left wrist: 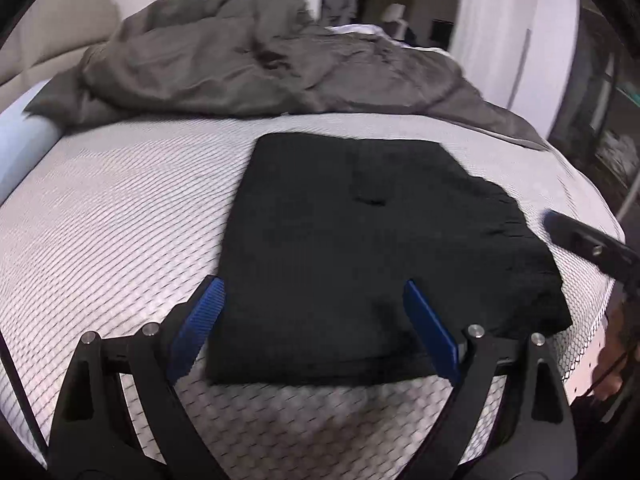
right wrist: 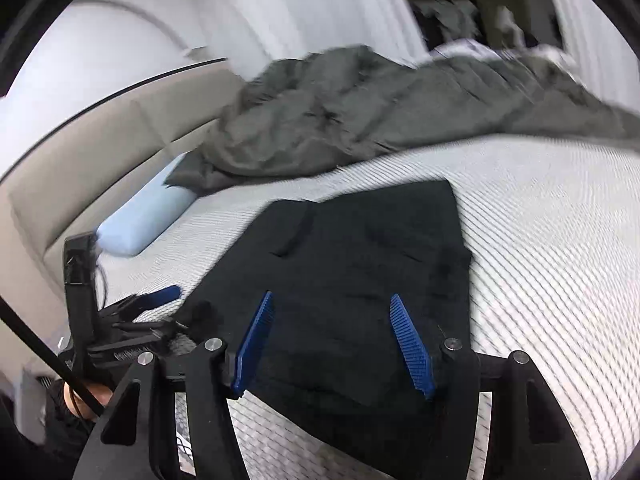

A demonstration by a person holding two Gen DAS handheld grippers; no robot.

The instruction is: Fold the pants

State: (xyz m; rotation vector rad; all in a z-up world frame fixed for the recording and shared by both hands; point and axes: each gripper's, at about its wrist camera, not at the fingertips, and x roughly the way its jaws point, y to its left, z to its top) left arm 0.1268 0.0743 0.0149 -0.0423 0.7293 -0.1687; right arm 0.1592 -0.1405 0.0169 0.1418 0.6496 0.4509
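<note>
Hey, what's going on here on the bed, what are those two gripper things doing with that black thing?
A person is folding black pants on a bed's white patterned mattress, holding a gripper in each hand. The pants lie flat in a compact, roughly rectangular fold. The left gripper and right gripper both hover open above the near edge, holding nothing. A rumpled grey-green blanket is heaped at the far side, with a light blue pillow beside it. The fold looks done or nearly so.

Motion blur smears the grey duvet (right wrist: 400,108) and room behind it.
</note>
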